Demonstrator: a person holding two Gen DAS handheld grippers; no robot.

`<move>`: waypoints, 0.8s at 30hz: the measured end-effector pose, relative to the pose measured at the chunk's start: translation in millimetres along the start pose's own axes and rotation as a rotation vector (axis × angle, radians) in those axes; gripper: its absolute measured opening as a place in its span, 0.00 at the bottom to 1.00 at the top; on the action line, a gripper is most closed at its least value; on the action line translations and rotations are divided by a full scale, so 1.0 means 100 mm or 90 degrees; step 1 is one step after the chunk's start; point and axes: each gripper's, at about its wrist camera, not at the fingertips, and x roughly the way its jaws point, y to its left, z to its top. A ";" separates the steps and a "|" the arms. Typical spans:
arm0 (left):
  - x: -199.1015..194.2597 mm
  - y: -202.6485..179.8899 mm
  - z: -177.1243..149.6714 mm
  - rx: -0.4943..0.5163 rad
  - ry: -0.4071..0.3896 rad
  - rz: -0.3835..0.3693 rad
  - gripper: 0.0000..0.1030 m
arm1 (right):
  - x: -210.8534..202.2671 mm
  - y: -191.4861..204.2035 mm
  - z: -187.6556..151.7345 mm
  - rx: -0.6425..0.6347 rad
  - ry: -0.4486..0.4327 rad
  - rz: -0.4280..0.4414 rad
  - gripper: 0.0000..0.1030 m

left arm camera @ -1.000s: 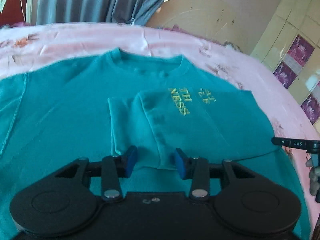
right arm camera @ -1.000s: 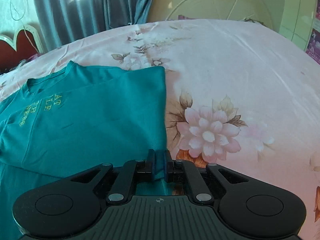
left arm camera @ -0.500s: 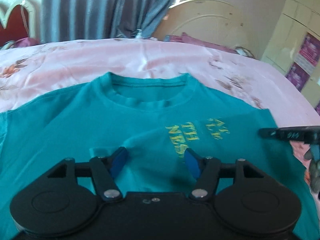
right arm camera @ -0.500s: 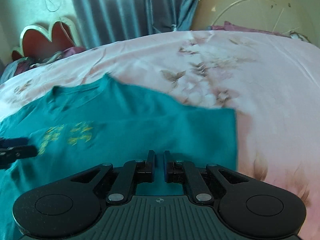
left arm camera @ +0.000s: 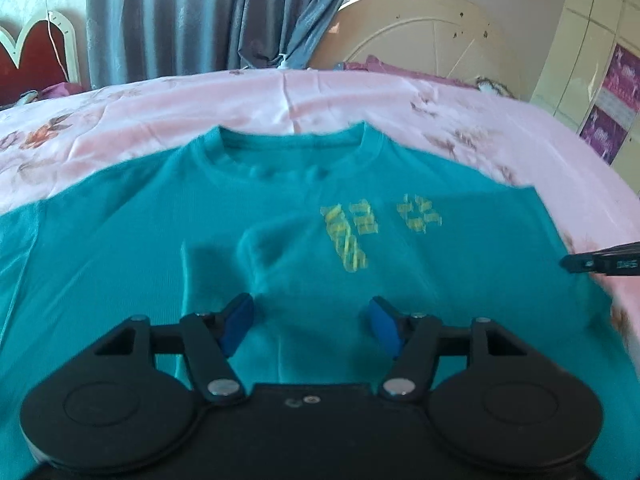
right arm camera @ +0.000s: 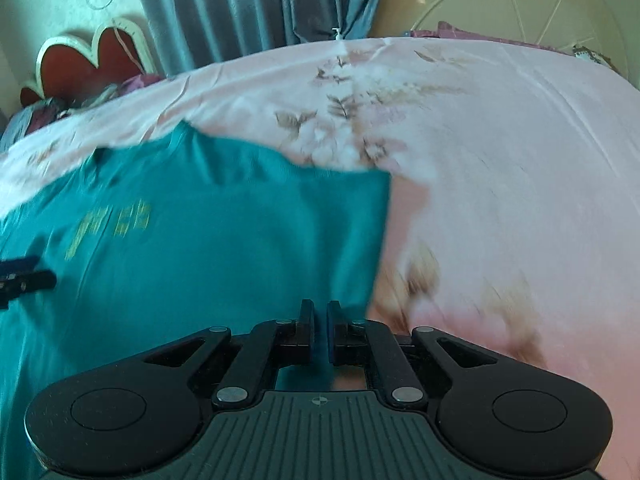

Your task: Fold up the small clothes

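A teal T-shirt [left arm camera: 280, 220] with yellow lettering lies flat on the pink floral bedsheet [left arm camera: 240, 100], neckline at the far side. One sleeve is folded in over the chest. My left gripper [left arm camera: 310, 320] hovers over the shirt's middle, open, blue pads wide apart with nothing pinched. In the right wrist view, the shirt [right arm camera: 220, 248] fills the left half. My right gripper [right arm camera: 319, 312] is shut at the shirt's right edge, teal cloth in the thin slit between its pads. Its black tip [left arm camera: 600, 262] shows at the shirt's right side in the left wrist view.
Bare pink sheet [right arm camera: 500, 160] spreads to the right of the shirt. Behind the bed hang grey-blue curtains [left arm camera: 180, 20], with a round cream board [left arm camera: 420, 40] and a red headboard [right arm camera: 88, 60]. Cream cabinet doors [left arm camera: 600, 60] stand at the far right.
My left gripper's pads spread apart and let go of the folded sleeve, which stays lying on the chest. Both views tilted up, and the right view swung left across the shirt.
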 end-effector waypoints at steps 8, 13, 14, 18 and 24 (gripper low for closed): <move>-0.12 -0.04 -0.10 -0.008 0.005 0.010 0.62 | -0.22 0.22 -0.24 -0.030 0.021 -0.028 0.05; -0.21 0.03 -0.12 -0.016 0.002 0.022 0.62 | -0.42 0.16 -0.24 -0.001 -0.022 -0.037 0.05; -0.23 0.04 -0.13 -0.021 0.002 0.022 0.62 | -0.47 0.20 -0.23 -0.004 -0.036 -0.020 0.05; -0.25 0.05 -0.19 -0.027 0.007 0.024 0.62 | -0.27 0.30 -0.34 -0.024 0.016 -0.038 0.05; -0.33 0.09 -0.22 -0.035 0.005 0.029 0.64 | -0.48 0.25 -0.26 -0.001 -0.051 -0.034 0.05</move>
